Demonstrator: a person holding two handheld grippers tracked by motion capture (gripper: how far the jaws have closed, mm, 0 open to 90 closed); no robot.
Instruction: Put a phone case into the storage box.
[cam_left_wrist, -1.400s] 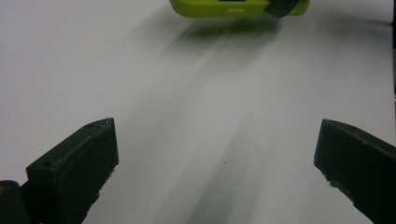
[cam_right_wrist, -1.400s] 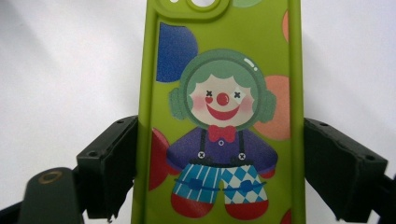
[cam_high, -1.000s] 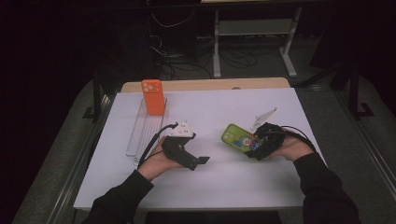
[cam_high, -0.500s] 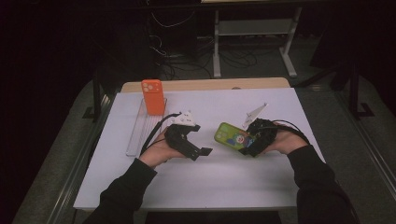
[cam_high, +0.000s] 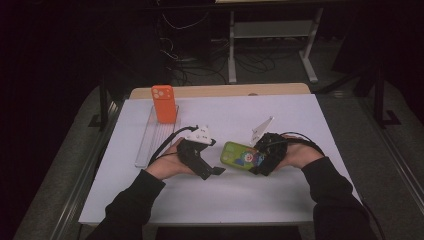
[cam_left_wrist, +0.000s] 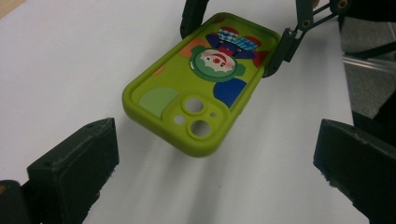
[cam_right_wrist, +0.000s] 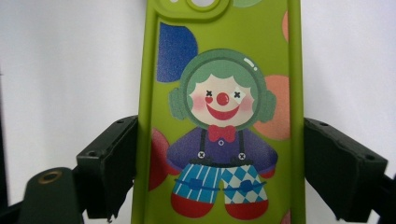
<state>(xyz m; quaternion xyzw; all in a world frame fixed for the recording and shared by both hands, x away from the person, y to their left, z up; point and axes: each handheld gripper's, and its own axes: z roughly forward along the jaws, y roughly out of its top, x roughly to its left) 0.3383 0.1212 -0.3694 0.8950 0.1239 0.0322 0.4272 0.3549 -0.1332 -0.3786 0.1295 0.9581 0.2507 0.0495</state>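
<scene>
- Green phone case (cam_high: 239, 155): landmark item, held just above the white counter (cam_high: 240, 195) near its middle, between the two hands; its shadow falls on the sheet beneath it in the left gripper view (cam_left_wrist: 196, 93).
- Case detail, right gripper view: printed clown figure with green hair, red nose, purple top and blue patterned trousers (cam_right_wrist: 223, 126); the high view gives it as a small coloured patch.
- Case detail, left gripper view: raised camera block with round cut-outs at the end nearest that camera.
- Right tongs (cam_high: 260, 160): clamped on the long edges of the case at its clown-foot end; the right gripper view shows both black jaws pressed against the green rim (cam_right_wrist: 219, 172).
- Left tongs (cam_high: 216, 171): jaws spread wide, nothing between them, just short of the case's camera end (cam_left_wrist: 210, 182).
- Orange phone case (cam_high: 164, 103): standing upright, well beyond and to the left of the green case, visible in the high view.
- Clear rack (cam_high: 153, 137): long slotted strip on which the orange case stands, left of the green case.
</scene>
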